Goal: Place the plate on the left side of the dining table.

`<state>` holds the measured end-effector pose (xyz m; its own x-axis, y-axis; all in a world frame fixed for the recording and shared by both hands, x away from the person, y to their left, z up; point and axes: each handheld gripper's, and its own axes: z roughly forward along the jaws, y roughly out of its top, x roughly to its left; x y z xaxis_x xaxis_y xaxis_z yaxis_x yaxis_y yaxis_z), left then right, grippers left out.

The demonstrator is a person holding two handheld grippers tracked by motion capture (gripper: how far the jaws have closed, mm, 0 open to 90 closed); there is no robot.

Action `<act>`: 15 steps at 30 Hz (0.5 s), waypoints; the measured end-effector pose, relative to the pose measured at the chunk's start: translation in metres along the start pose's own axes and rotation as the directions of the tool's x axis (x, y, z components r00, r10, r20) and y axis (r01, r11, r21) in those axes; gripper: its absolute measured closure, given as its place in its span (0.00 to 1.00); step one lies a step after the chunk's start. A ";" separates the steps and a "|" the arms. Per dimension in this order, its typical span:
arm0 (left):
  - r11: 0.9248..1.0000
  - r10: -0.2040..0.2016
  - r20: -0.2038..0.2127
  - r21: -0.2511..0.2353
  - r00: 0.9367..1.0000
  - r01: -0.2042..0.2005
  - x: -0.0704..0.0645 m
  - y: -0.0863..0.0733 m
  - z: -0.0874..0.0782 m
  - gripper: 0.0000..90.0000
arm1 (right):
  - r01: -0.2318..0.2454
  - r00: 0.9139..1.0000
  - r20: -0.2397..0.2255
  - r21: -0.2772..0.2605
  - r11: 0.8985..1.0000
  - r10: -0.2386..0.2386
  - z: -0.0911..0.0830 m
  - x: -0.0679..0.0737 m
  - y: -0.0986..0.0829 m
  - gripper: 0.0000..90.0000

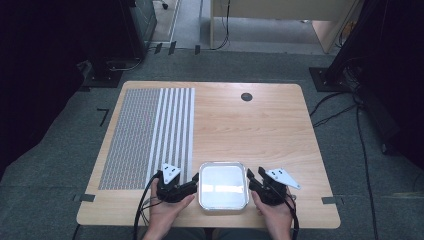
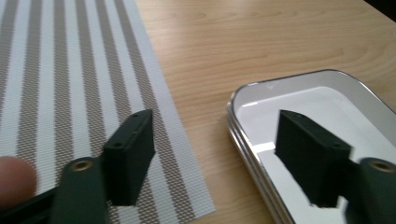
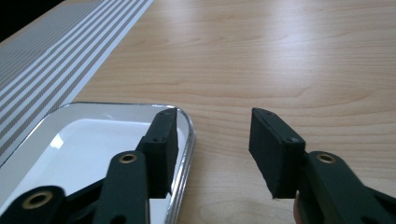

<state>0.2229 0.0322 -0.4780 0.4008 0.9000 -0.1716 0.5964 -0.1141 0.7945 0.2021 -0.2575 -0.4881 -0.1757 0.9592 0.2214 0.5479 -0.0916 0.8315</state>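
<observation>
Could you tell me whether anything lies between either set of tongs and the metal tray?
Nothing visible does. The left tongs and right tongs sit open, each straddling one side rim of the empty tray, with bare table around.

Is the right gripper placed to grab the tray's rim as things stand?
Probably yes. The right gripper is open, its jaws straddling the tray rim's right edge, one above the inside, one outside over bare table; nothing blocks it.

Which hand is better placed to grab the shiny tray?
Neither clearly. The left hand-held gripper and the right hand-held gripper both stand open, each straddling one side rim of the tray, so probably both together.
</observation>
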 end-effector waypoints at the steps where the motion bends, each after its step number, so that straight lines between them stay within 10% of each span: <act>1: 1.000 0.016 0.012 0.003 1.000 -0.016 -0.004 -0.003 0.001 0.43 | 0.003 1.000 -0.007 0.007 1.000 -0.003 0.001 0.001 -0.002 0.69; 15: 0.997 0.060 0.055 0.044 0.997 -0.062 -0.016 -0.015 0.010 0.79 | -0.067 0.996 -0.050 0.104 0.992 0.072 0.006 0.000 -0.010 0.92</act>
<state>0.2146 0.0158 -0.4925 0.4736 0.8668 -0.1560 0.6003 -0.1881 0.7774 0.2010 -0.2549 -0.4996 -0.1762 0.9355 0.3061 0.6402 -0.1273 0.7576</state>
